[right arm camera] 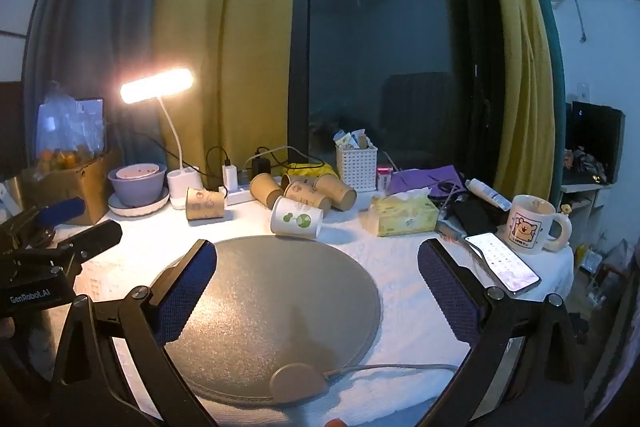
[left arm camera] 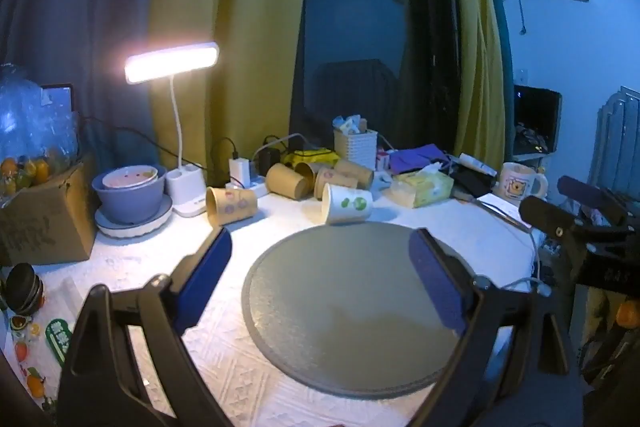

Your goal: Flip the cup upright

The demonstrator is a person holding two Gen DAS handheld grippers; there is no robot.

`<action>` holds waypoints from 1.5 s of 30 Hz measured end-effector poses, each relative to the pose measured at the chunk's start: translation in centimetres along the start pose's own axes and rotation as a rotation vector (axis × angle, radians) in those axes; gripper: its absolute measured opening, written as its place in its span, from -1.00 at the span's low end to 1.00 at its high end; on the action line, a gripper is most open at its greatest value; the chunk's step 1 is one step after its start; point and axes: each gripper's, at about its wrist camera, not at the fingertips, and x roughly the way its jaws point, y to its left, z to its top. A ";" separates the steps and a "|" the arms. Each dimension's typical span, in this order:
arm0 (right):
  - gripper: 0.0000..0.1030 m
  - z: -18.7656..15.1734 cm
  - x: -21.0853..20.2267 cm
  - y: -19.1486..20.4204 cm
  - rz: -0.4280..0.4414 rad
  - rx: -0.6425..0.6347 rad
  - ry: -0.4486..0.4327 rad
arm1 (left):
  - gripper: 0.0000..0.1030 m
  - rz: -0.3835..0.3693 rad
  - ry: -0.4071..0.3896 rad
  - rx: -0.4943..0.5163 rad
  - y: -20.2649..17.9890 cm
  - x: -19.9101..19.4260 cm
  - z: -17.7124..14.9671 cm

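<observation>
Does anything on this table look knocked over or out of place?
Yes. A white paper cup with green print lies on its side behind the round grey mat, and several brown paper cups lie toppled behind it.

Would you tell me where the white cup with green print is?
The white cup lies on its side at the round mat's far edge, just before the brown cups.

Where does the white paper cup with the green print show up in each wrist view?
Left wrist: the white cup lies on its side just above centre, at the far edge of the round grey mat.
Right wrist: the white cup lies on its side near centre, again just beyond the mat.
Shared landmark: the lit desk lamp, upper left in both.
</observation>
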 end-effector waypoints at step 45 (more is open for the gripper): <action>0.99 -1.1 -0.3 -1.3 -0.009 0.038 0.000 | 0.77 -0.013 0.054 0.019 -1.0 0.7 -0.3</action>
